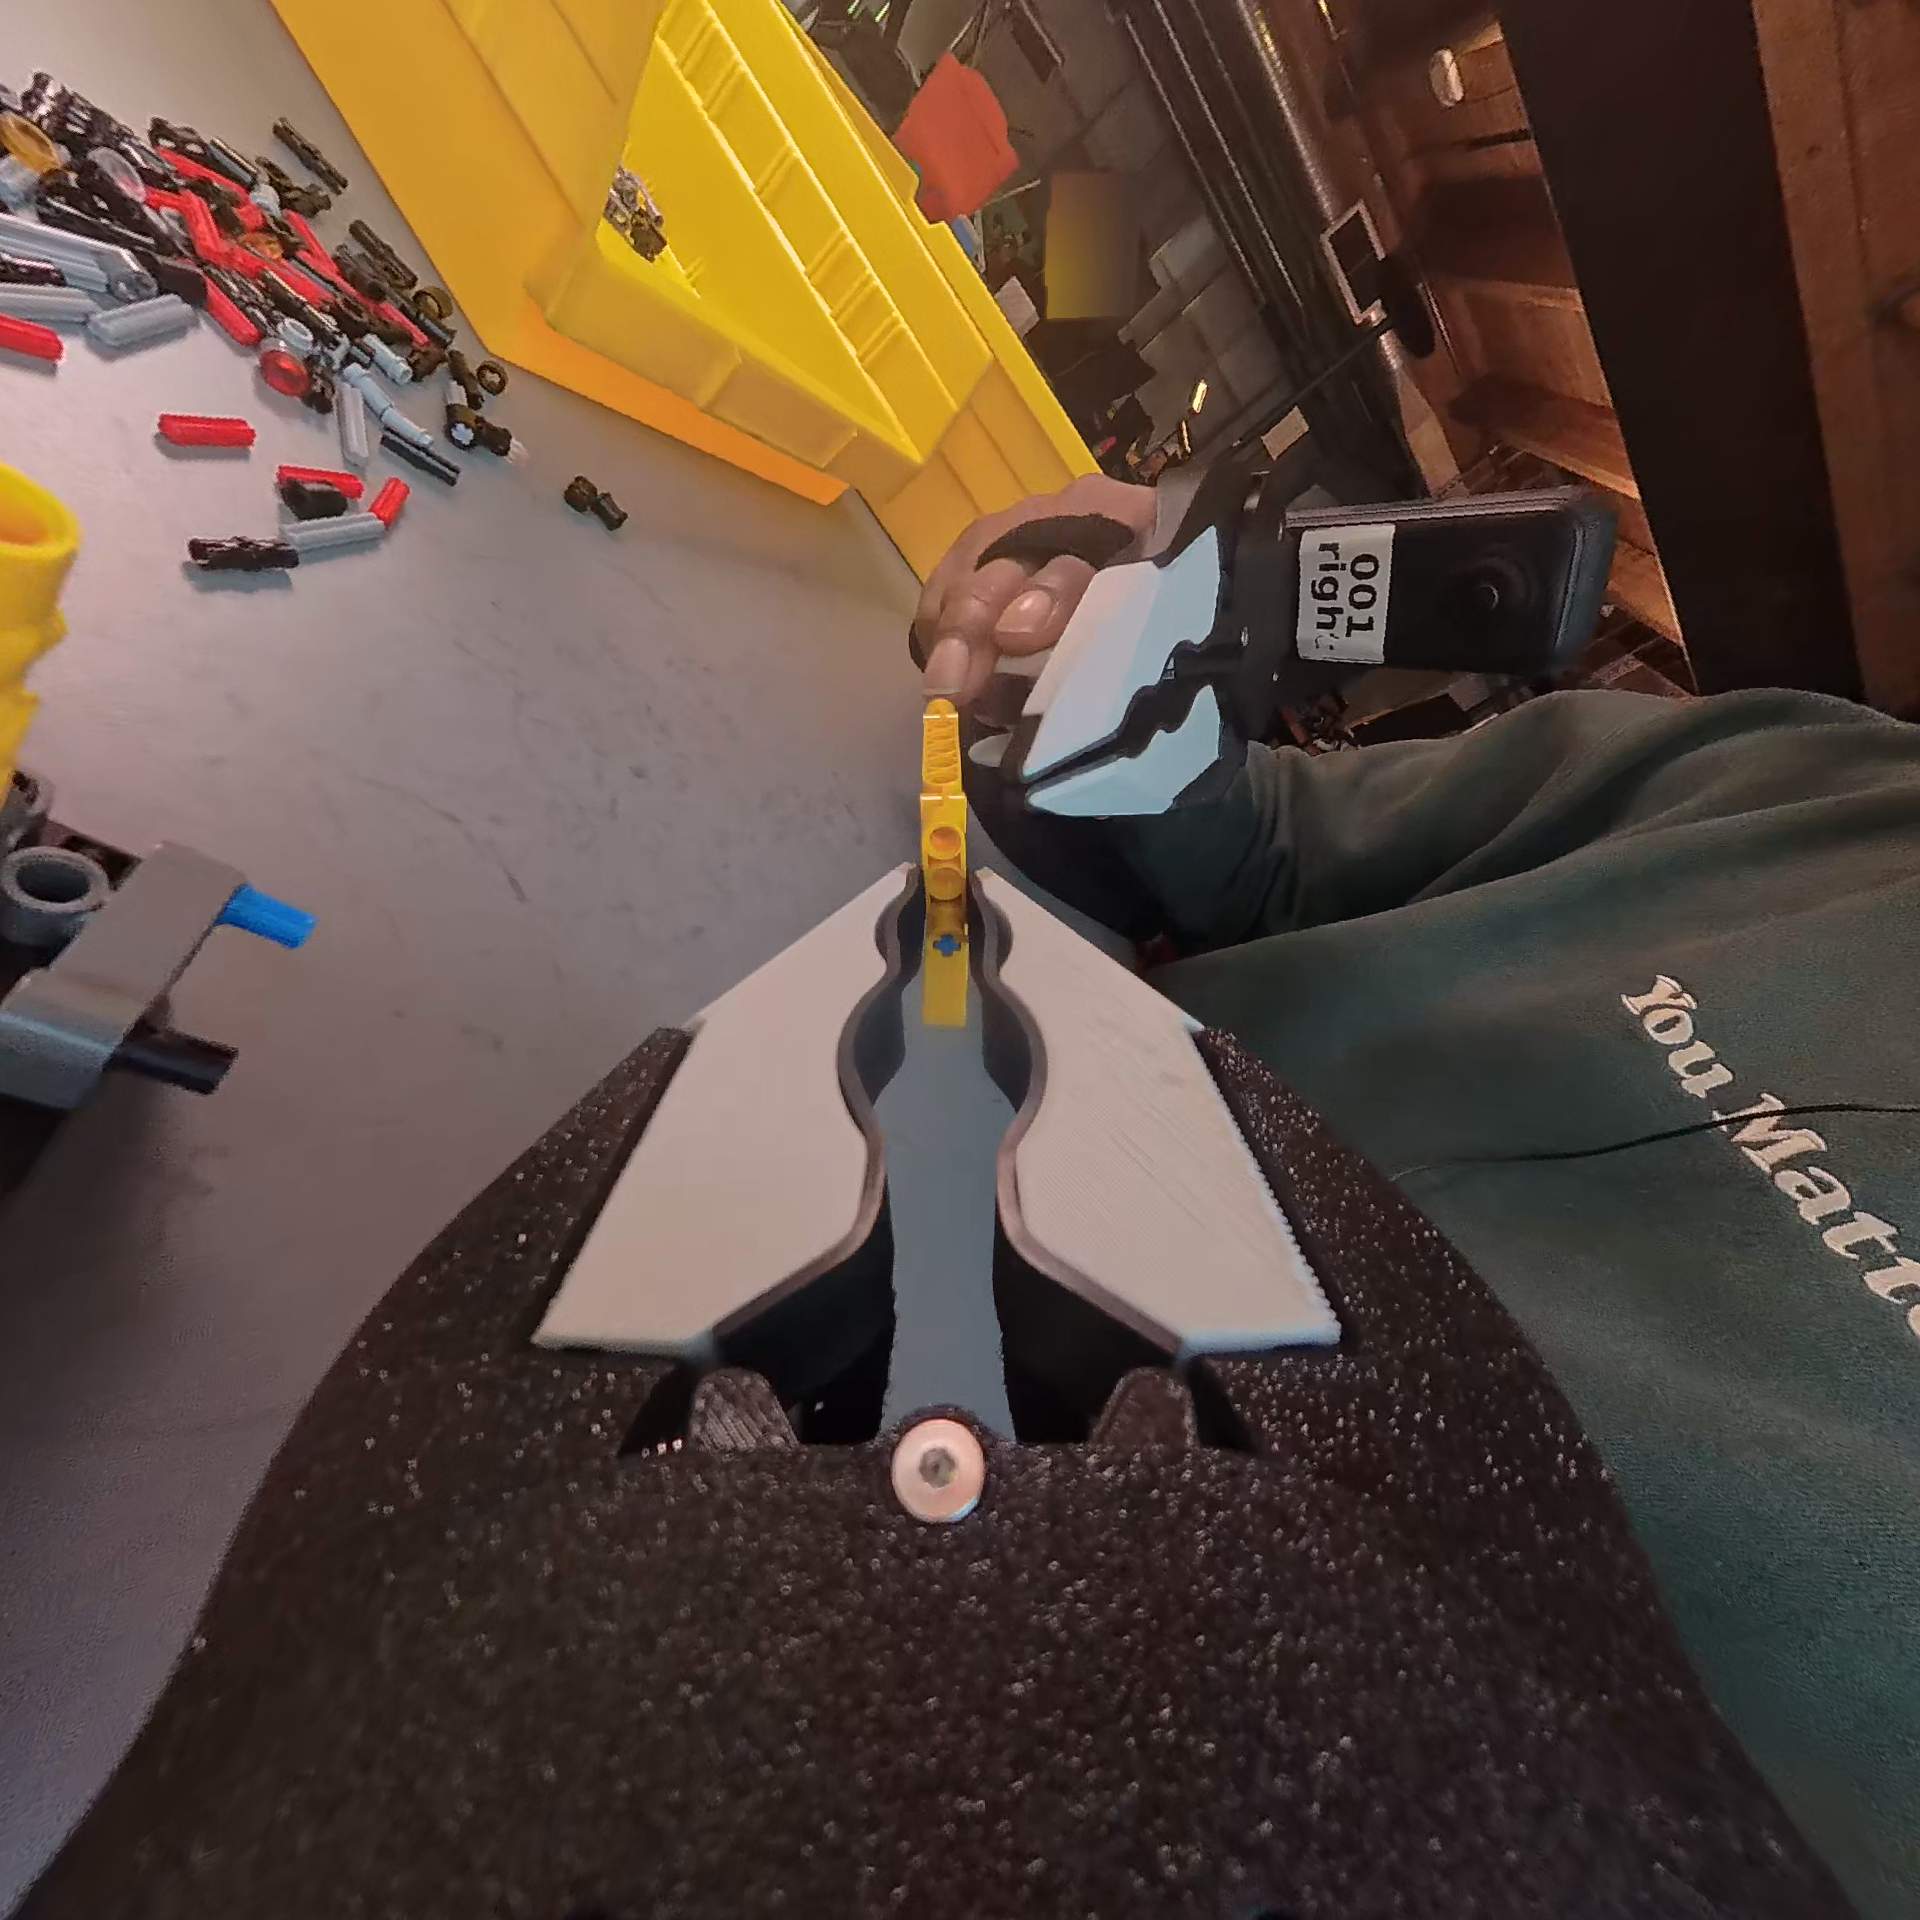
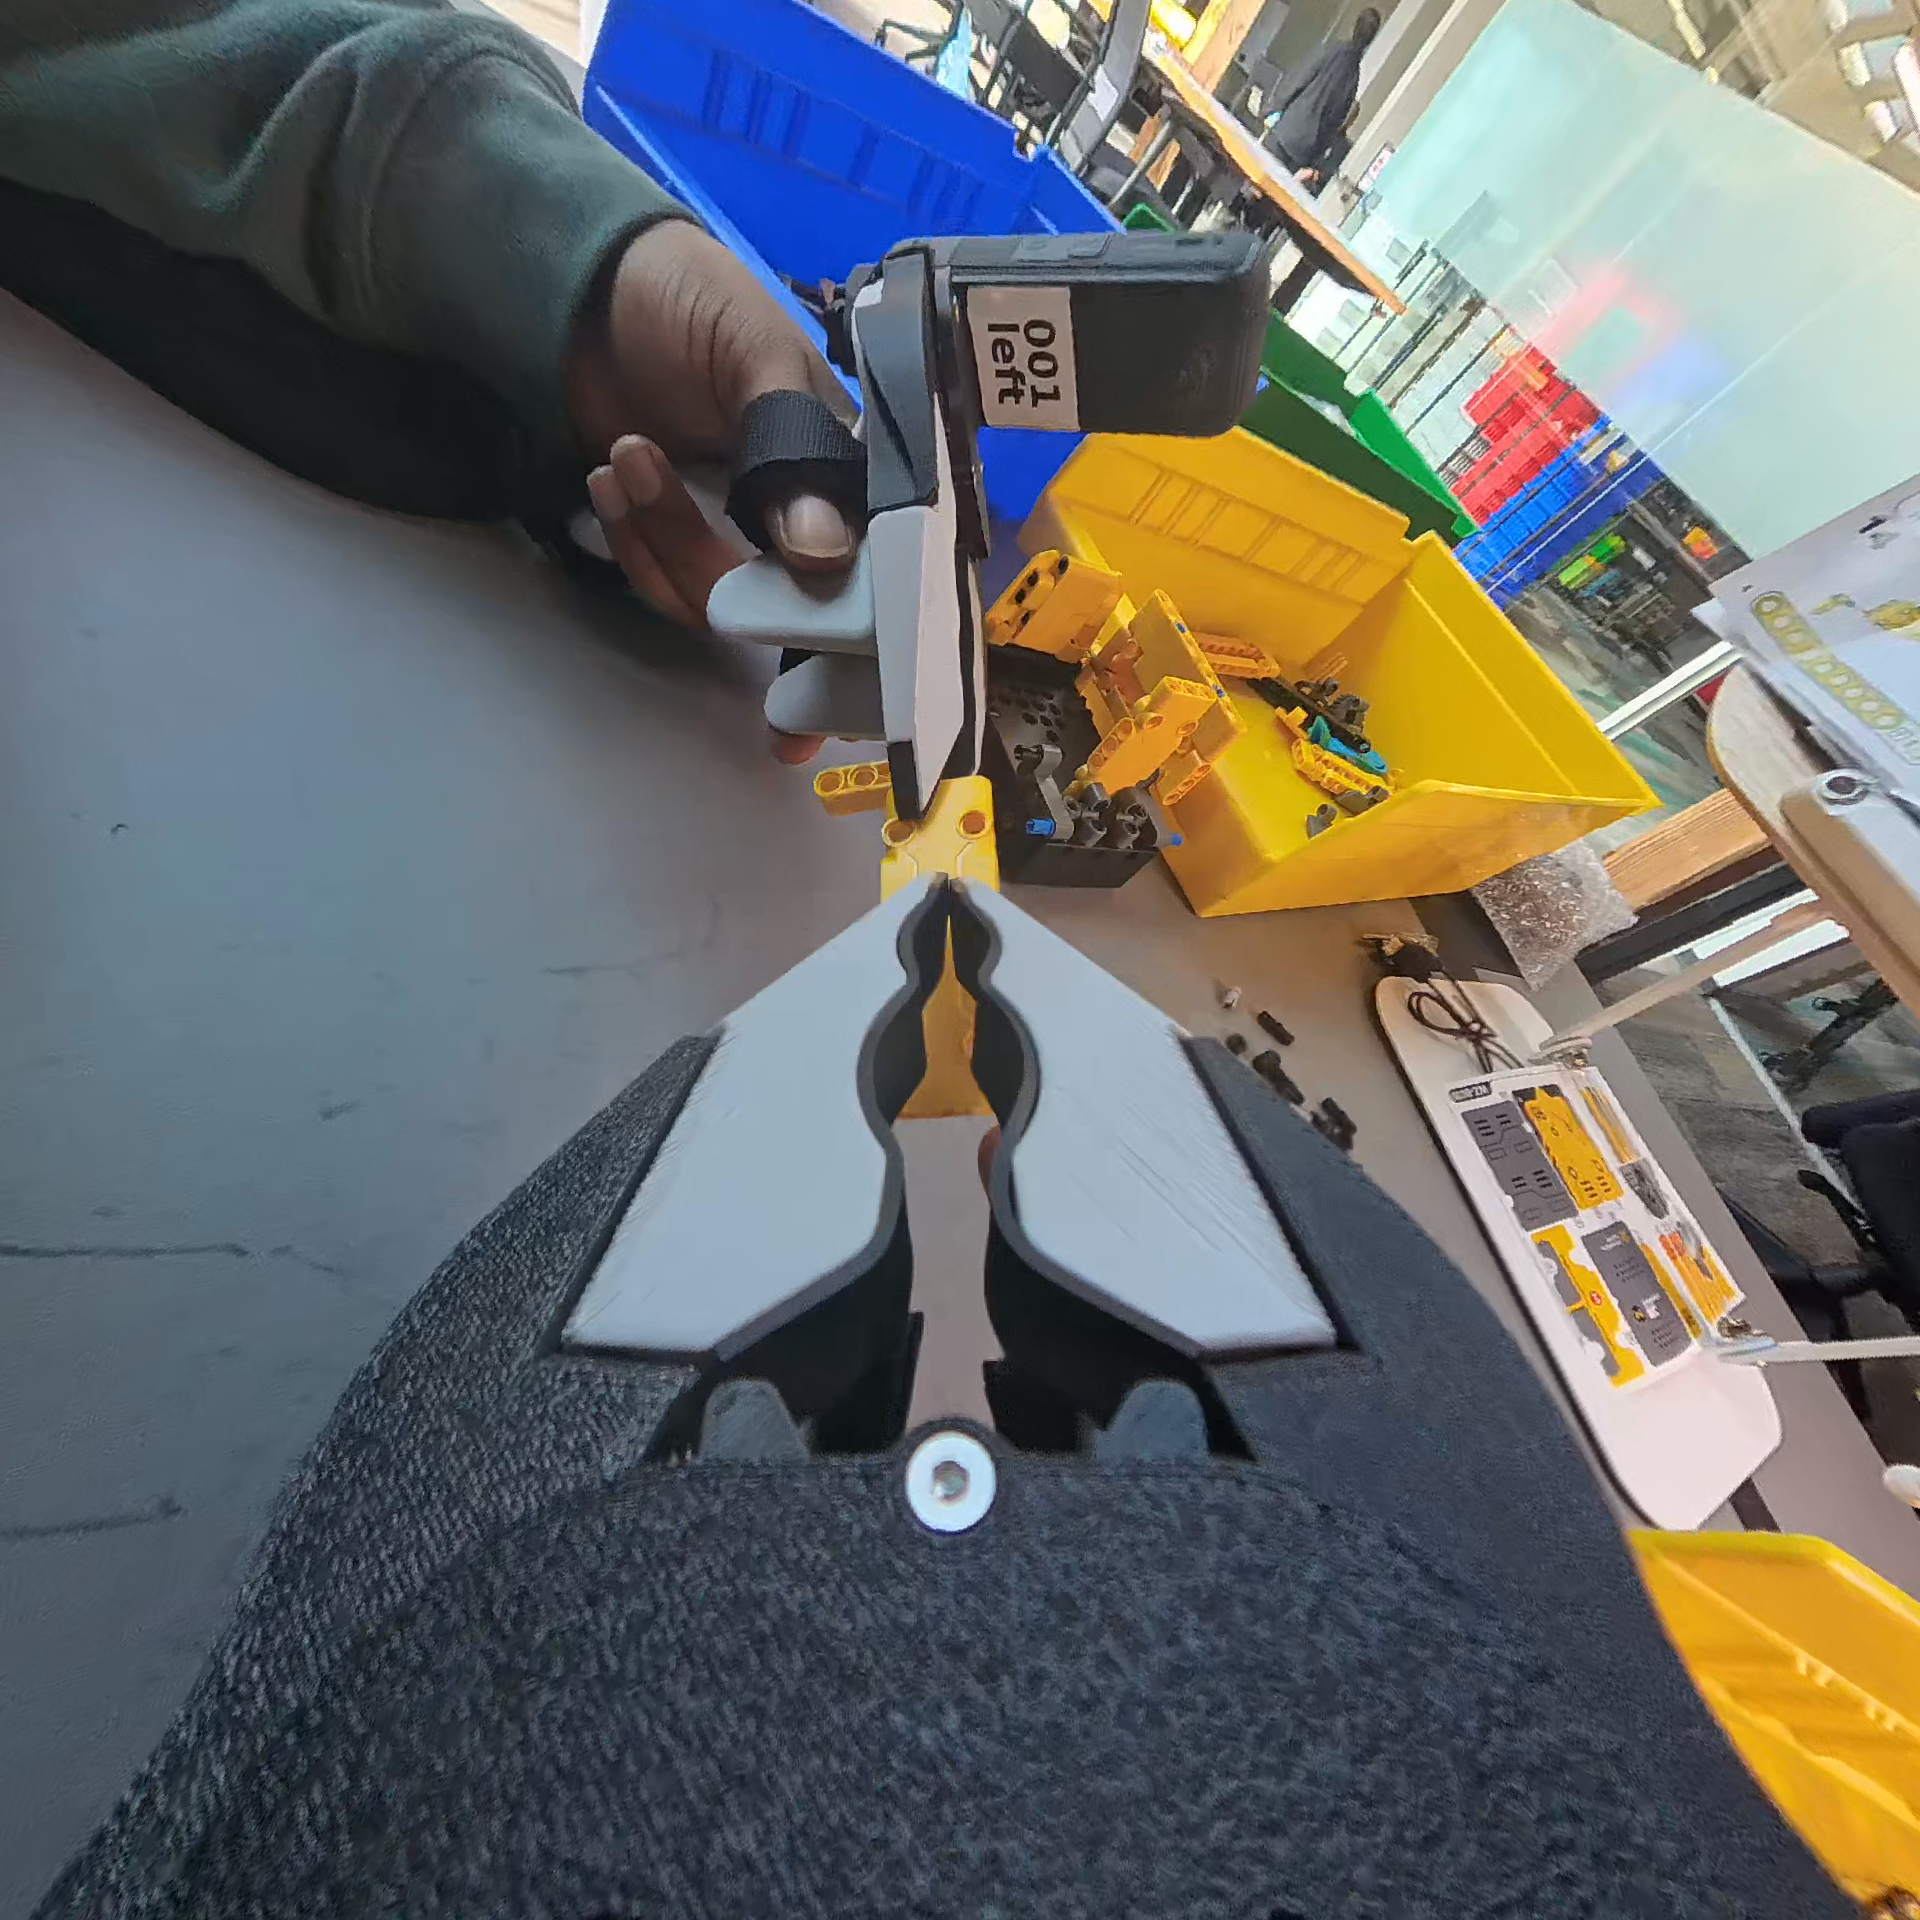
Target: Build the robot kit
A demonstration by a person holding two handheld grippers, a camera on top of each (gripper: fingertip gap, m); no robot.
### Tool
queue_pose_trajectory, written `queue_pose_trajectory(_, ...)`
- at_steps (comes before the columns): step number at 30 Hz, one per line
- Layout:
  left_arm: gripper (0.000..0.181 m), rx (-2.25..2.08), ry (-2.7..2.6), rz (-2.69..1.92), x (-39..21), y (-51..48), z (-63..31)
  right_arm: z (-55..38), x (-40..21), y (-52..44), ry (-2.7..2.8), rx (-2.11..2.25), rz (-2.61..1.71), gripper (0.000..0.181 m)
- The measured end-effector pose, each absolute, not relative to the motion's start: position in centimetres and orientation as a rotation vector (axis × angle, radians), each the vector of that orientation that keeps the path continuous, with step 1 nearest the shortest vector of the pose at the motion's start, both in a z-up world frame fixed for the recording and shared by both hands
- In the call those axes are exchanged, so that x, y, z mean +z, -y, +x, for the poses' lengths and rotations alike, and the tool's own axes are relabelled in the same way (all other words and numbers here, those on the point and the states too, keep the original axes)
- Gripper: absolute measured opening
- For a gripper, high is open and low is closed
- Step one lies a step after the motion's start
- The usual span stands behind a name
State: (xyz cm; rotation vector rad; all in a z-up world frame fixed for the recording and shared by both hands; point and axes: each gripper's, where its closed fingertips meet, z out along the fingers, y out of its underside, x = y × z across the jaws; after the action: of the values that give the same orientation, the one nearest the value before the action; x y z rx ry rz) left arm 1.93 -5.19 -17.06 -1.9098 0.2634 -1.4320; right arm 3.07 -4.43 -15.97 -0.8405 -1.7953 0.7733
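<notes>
Both grippers clamp opposite ends of the long yellow plastic beam [image 1: 943, 831] over the grey table [image 1: 520, 727]; loose red, black and grey plastic bricks [image 1: 239, 270] far left, open yellow plastic bin [image 2: 1455, 707] behind.

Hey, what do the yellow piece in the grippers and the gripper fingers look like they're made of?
Yellow building-toy beam: likely hard moulded plastic, smooth and slightly glossy, with crisp round pin holes. Left gripper fingers: probably 3D-printed grey plastic, matte, with fine layer lines, edged by a black lining, possibly rubber. Right gripper looks the same.

Yellow beam [image 1: 943, 831], grey table [image 1: 520, 727], blue bin [image 2: 831, 135].
</notes>
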Motion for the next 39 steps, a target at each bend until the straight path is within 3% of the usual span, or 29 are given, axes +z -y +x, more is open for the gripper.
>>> queue_pose_trajectory(2,0.006,-1.433,-0.269,-1.899,-16.8,5.2,1.9,3.2,-16.7,4.5,1.828,0.796,-0.867,0.0)
queue_pose_trajectory(10,0.006,-1.453,-0.22,-1.916,-17.2,5.0,1.8,3.0,-17.0,4.0,1.817,0.741,-0.869,0.044)
queue_pose_trajectory(13,0.006,-1.456,-0.221,-1.928,-17.4,5.0,2.1,2.5,-18.1,4.0,1.838,0.649,-0.864,0.025)
queue_pose_trajectory(20,0.008,-1.374,-0.253,-1.934,-17.5,4.8,1.9,3.0,-19.0,3.7,1.911,0.736,-1.002,0.025)
queue_pose_trajectory(28,0.039,-0.778,-0.406,-1.735,-14.1,3.1,-1.4,3.7,-23.4,2.6,2.077,0.68,-1.194,0.025)
queue_pose_trajectory(32,0.052,-0.575,-0.441,-1.709,-13.9,2.6,-2.1,3.6,-23.5,2.6,2.063,0.719,-1.23,0.036)
queue_pose_trajectory(35,0.053,-0.501,-0.404,-1.689,-13.5,2.1,-2.9,3.1,-21.0,2.1,1.946,0.779,-1.217,0.042)
queue_pose_trajectory(39,0.043,-0.43,-0.338,-1.639,-12.4,1.9,-4.5,4.1,-12.8,-0.6,1.612,0.841,-1.181,0.042)
